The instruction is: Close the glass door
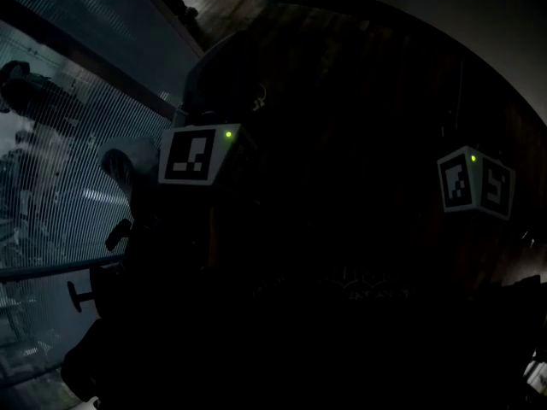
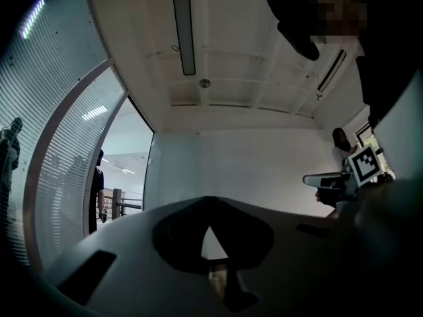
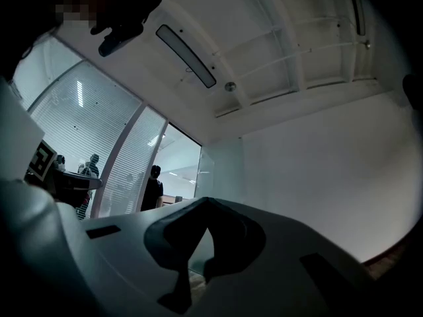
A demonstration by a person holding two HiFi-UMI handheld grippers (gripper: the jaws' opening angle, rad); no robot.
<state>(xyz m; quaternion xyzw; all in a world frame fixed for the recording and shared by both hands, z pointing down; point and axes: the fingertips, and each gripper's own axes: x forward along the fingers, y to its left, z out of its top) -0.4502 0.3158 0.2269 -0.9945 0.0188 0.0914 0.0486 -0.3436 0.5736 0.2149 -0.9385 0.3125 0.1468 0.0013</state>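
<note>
As the door appears: door (image 2: 166, 174) is a clear, faintly blue glass leaf, swung open, standing at the right edge of the bright doorway (image 2: 129, 177) in front of the white wall (image 2: 264, 164).
Door and left tongs (image 2: 209, 202): door lies beyond and left of the tips, well apart, no contact.
Door and right tongs (image 3: 206, 203): door (image 3: 215, 170) lies straight beyond the tips, well apart.
Left tongs: tips together, nothing held.
Right tongs: tips together, nothing held.
Head view: too dark to make out the door.

Glass door (image 3: 221, 170) base behind right tongs (image 3: 206, 203)
</note>
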